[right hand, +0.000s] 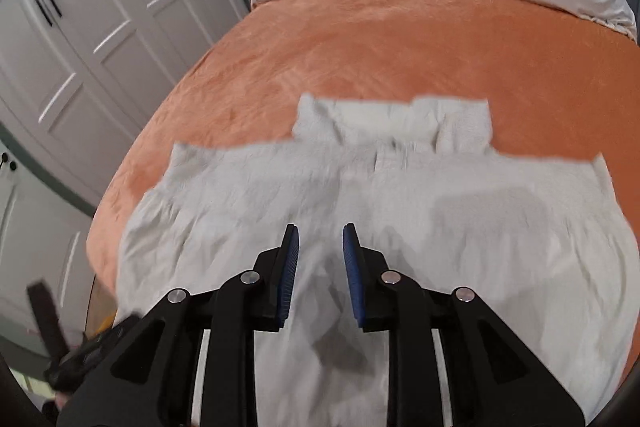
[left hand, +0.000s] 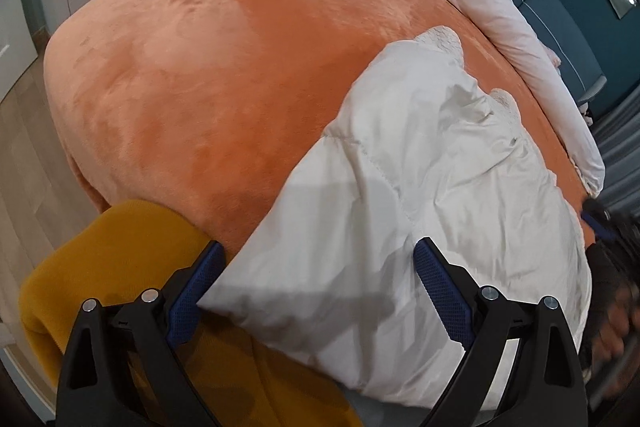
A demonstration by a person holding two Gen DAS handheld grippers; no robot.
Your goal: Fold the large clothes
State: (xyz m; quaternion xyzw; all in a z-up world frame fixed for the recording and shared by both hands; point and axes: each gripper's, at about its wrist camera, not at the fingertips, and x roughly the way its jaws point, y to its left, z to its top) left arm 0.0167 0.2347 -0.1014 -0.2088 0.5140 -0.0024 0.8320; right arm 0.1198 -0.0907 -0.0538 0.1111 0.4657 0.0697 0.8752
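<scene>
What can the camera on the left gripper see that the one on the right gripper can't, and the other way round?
Only the left wrist view shows the mustard-yellow cloth at the bed's near edge, and the left gripper with its jaws wide apart over the white jacket.

Only the right wrist view shows the white wardrobe doors with red stickers, and the right gripper, jaws a little apart with nothing between them.

Both show the jacket, the orange blanket and the pale rolled duvet.
</scene>
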